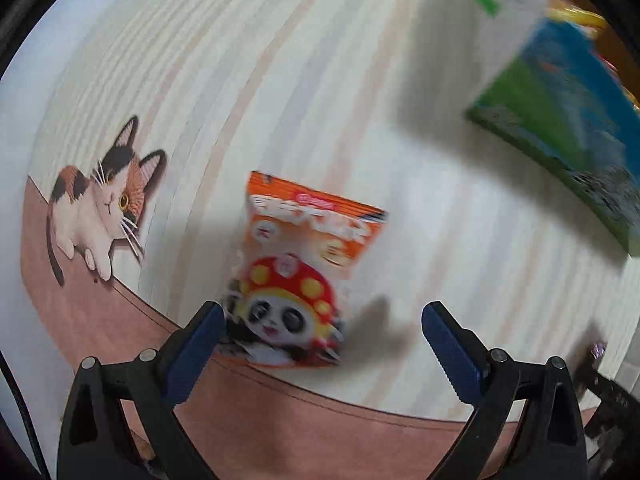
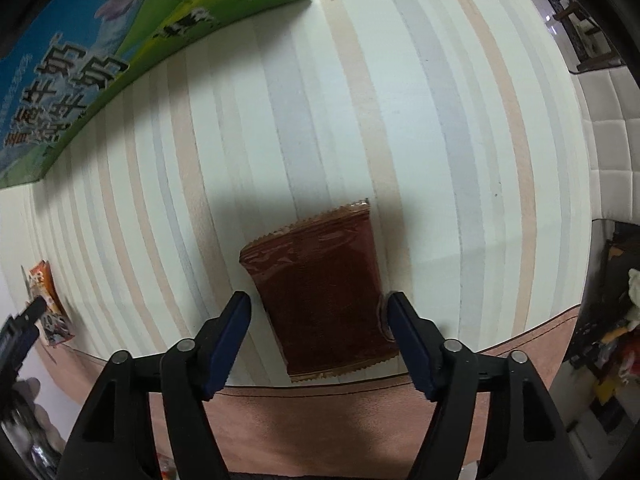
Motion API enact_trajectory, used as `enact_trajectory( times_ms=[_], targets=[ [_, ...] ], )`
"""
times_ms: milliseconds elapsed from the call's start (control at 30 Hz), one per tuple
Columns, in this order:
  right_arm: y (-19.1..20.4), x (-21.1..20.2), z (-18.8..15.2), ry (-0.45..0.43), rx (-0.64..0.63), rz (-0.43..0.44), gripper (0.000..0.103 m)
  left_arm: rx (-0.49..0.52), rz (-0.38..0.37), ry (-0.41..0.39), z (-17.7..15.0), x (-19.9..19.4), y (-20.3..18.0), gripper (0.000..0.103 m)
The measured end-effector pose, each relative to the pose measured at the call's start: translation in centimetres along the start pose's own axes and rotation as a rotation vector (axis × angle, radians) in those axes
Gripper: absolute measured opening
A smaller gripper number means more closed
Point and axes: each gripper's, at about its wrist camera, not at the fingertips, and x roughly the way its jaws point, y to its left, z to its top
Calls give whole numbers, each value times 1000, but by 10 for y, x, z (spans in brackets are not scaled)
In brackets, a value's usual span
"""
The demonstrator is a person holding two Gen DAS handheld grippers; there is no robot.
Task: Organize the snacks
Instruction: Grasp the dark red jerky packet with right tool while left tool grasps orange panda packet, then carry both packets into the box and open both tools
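An orange snack packet with a panda picture [image 1: 298, 276] lies on the striped tablecloth [image 1: 460, 240]. My left gripper [image 1: 322, 322] is open around its lower end, and the left pad [image 1: 200, 344] touches the packet's edge. A dark brown snack packet [image 2: 324, 292] lies flat in the right wrist view. My right gripper [image 2: 318, 312] is open and straddles it, with a finger on each side. The orange packet [image 2: 46, 300] and the left gripper's tip [image 2: 28, 314] show at the far left of the right wrist view.
A blue and green milk carton box [image 2: 100, 56] stands at the back; it also shows in the left wrist view [image 1: 560, 132]. A cat print [image 1: 100, 204] marks the cloth's left side. The brown border [image 2: 360, 412] runs along the table's near edge. A padded seat [image 2: 612, 144] stands right.
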Motion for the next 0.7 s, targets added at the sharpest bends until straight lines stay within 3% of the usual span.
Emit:
enact_trajectory(
  times_ms=[200,333,400,533,700],
  targets=[
    [40,5,-1,3,-36,-44,75,15,7,71,19,33,8,101],
    [60,9,-6,-10,-75,-96,68,50,-4,53,30,37,-1,96],
    [66,10,-11,-20,-84,-104,61,40,-29,47,40,33,7,88],
    [77,10,-18,-20,-93,-89,59,34,-67,29,41,23,5,58],
    [78,-1,-40,-17,-111,-74,58,88,-53,18,20,7,8,55]
  ],
)
